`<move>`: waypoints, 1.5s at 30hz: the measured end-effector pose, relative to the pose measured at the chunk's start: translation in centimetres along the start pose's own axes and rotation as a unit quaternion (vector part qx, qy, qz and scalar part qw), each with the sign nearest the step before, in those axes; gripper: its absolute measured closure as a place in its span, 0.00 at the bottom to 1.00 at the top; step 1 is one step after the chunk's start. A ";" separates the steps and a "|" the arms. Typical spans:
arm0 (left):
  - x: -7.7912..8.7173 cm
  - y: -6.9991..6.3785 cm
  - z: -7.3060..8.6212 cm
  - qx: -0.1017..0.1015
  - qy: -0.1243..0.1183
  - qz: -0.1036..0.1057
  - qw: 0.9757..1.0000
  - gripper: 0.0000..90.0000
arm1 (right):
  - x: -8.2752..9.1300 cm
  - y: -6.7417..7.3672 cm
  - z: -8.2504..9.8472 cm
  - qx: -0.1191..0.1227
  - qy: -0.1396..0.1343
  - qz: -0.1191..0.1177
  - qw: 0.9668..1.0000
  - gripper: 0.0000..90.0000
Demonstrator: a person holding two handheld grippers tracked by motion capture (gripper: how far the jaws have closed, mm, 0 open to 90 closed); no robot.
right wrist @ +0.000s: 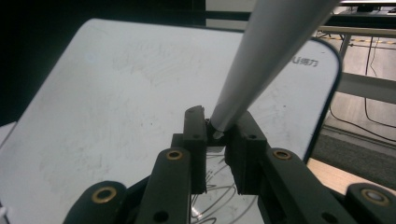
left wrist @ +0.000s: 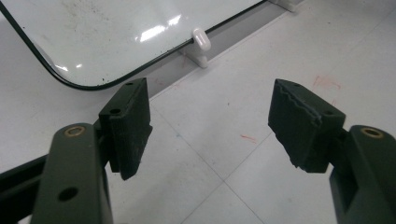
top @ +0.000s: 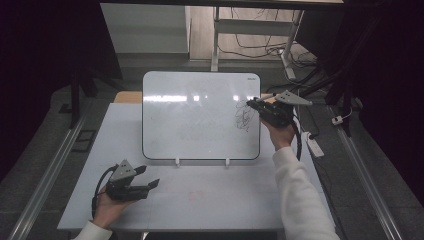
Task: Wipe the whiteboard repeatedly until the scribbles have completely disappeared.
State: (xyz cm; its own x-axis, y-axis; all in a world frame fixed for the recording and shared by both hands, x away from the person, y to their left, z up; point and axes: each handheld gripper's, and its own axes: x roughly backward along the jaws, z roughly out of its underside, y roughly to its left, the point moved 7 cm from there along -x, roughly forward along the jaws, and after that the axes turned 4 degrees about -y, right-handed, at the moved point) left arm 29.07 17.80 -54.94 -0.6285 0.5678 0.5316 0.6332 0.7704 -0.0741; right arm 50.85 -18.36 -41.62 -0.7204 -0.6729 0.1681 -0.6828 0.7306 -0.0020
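Observation:
A white whiteboard (top: 200, 115) stands propped on the table, with a black scribble (top: 243, 116) near its right edge. My right gripper (top: 255, 104) hovers at that scribble, shut on a pale grey marker (right wrist: 271, 56) whose barrel runs up and away from the jaws. In the right gripper view the gripper (right wrist: 219, 126) pinches the marker's lower end just above the board (right wrist: 116, 93), and scribble lines (right wrist: 215, 196) show below the jaws. My left gripper (top: 149, 176) rests low at the table's front left, open, with nothing between its pads (left wrist: 210, 126). The board's lower corner (left wrist: 107, 32) lies beyond it.
The white table (top: 210, 200) has faint red marks (left wrist: 327, 81) on it. Small white feet (top: 176, 161) (left wrist: 201, 41) hold the board's bottom edge. Behind the table are desk legs and loose cables (top: 250, 45), with a power strip (top: 315, 145) on the floor to the right.

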 end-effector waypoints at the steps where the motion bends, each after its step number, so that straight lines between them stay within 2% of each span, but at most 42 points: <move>1: 0.0 0.0 0.0 0.000 0.001 0.000 1.000 0.34 | -0.3 0.0 0.0 0.001 0.002 0.001 1.000 0.86; 8: -0.1 0.0 0.0 -0.002 0.001 -0.001 1.000 0.34 | -2.5 -0.7 -0.4 -0.003 0.007 0.020 1.000 0.86; 12: 0.0 0.0 0.0 -0.002 0.000 0.000 1.000 0.34 | -3.5 0.1 0.4 -0.006 0.021 0.006 1.000 0.86; 15: 0.0 0.0 0.0 -0.002 0.000 0.000 1.000 0.34 | -3.9 1.3 1.4 0.007 0.036 -0.013 0.999 0.86; 17: 0.0 0.0 0.0 -0.002 -0.001 -0.001 1.000 0.34 | -3.8 1.1 1.3 0.003 0.034 -0.009 0.999 0.86; 20: 0.0 0.0 0.0 -0.003 -0.002 -0.001 1.000 0.34 | -3.3 -0.7 0.6 -0.007 0.019 0.032 0.999 0.86; 21: 0.0 0.0 0.0 -0.003 -0.001 0.000 1.000 0.34 | -3.1 -1.1 0.5 -0.017 0.011 0.037 0.999 0.86; 23: -0.1 0.0 0.0 -0.004 0.000 0.000 1.000 0.34 | -3.1 -0.9 0.7 -0.029 0.008 0.033 0.999 0.87; 26: -0.2 0.0 0.0 -0.003 0.001 0.000 1.000 0.34 | -3.6 1.0 1.9 -0.020 0.026 -0.010 0.999 0.86; 27: -0.2 0.0 0.0 -0.004 0.001 0.000 1.000 0.34 | -3.5 1.2 2.0 -0.013 0.025 -0.008 1.000 0.86; 28: -0.1 -0.1 0.0 -0.004 0.001 0.000 1.000 0.34 | -3.4 1.0 1.9 -0.018 0.025 -0.009 0.999 0.86; 31: -0.1 -0.2 0.0 -0.005 0.000 0.000 1.000 0.34 | -2.7 -1.2 1.1 -0.049 0.001 0.041 0.998 0.86; 32: -0.1 -0.2 -0.1 -0.005 -0.001 0.000 1.000 0.34 | -2.7 -1.4 0.9 -0.069 -0.009 0.043 0.997 0.87; 33: -0.1 -0.2 -0.1 -0.004 -0.001 -0.001 1.000 0.34 | -2.7 -1.4 0.9 -0.069 -0.009 0.043 0.997 0.87; 34: -0.1 -0.1 -0.1 -0.004 0.000 -0.001 1.000 0.34 | -3.0 -0.9 1.1 -0.062 -0.002 0.037 0.997 0.87; 36: -0.2 0.0 0.0 -0.004 0.002 -0.001 1.000 0.34 | -3.7 1.0 1.7 -0.042 0.017 0.001 0.999 0.87; 37: -0.2 0.0 0.0 -0.004 0.002 -0.001 1.000 0.34 | -3.9 1.6 1.9 -0.028 0.024 -0.006 0.999 0.87; 38: -0.2 -0.1 0.0 -0.004 0.002 -0.001 1.000 0.34 | -4.0 1.7 1.9 -0.019 0.026 -0.002 0.999 0.87; 39: -0.1 -0.1 0.0 -0.005 0.001 -0.001 1.000 0.34 | -3.9 1.4 1.7 -0.023 0.026 -0.002 0.999 0.87; 42: 0.0 -0.2 -0.1 -0.004 -0.003 -0.002 1.000 0.34 | -3.2 -0.8 0.9 -0.049 0.000 0.046 0.998 0.87; 43: 0.0 -0.1 -0.1 -0.004 -0.003 -0.001 1.000 0.34 | -3.2 -1.1 0.8 -0.062 -0.005 0.044 0.997 0.87; 44: 0.0 -0.1 -0.1 -0.004 -0.003 -0.001 1.000 0.34 | -3.2 -0.9 0.9 -0.065 -0.006 0.045 0.997 0.87; 45: -0.1 0.0 -0.1 -0.005 -0.001 -0.002 1.000 0.34 | -3.4 -0.3 1.1 -0.060 0.000 0.035 0.998 0.87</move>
State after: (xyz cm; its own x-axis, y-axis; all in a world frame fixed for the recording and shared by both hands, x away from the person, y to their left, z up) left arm 29.12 17.70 -54.92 -0.6320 0.5661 0.5293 0.6354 0.7695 -0.0643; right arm 53.37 -16.42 -43.26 -0.7660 -0.6195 0.1716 -0.6110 0.7846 0.1049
